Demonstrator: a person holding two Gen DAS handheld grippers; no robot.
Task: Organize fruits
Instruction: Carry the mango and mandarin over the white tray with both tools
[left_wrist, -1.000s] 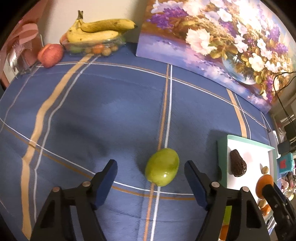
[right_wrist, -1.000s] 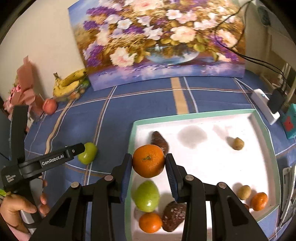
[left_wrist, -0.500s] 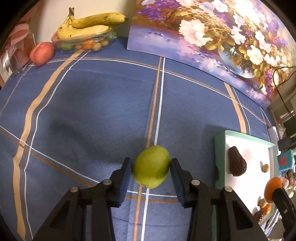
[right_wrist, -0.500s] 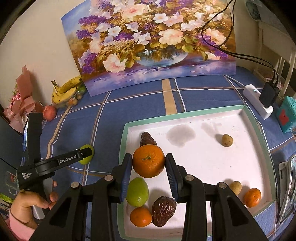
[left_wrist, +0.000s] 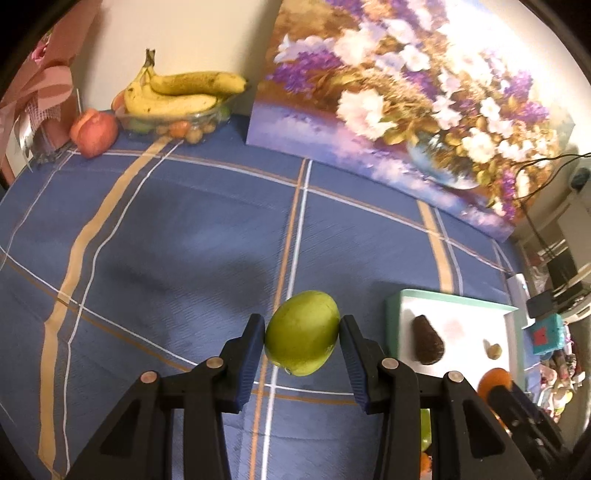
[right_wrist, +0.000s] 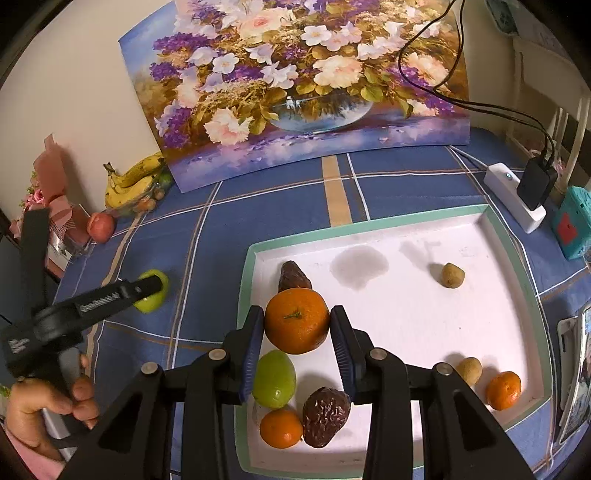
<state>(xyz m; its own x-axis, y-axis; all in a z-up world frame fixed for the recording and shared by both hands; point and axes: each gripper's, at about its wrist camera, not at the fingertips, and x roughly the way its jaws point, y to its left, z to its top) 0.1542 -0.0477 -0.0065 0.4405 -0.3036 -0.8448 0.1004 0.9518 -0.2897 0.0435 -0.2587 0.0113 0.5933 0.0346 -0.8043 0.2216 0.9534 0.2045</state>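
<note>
My left gripper (left_wrist: 302, 341) is shut on a green fruit (left_wrist: 302, 332) and holds it just above the blue checked cloth; both also show in the right wrist view, the fruit (right_wrist: 152, 291) at left. My right gripper (right_wrist: 296, 332) is shut on an orange (right_wrist: 296, 320) and holds it over the left part of the white tray (right_wrist: 406, 317). In the tray lie a green fruit (right_wrist: 274, 377), two smaller oranges (right_wrist: 280, 428), two dark brown fruits (right_wrist: 325, 417) and small tan fruits (right_wrist: 453, 275). The tray's near corner shows in the left wrist view (left_wrist: 458, 314).
A glass bowl with bananas (left_wrist: 177, 99) and small fruits stands at the back left, a red apple (left_wrist: 94, 133) beside it. A flower painting (right_wrist: 306, 88) leans on the wall. A white power strip with a plug (right_wrist: 517, 199) and a teal box (right_wrist: 570, 225) lie right of the tray.
My left gripper closed on the green fruit and lifted it off the cloth. My right gripper kept hold of the orange and rose slightly over the tray.
</note>
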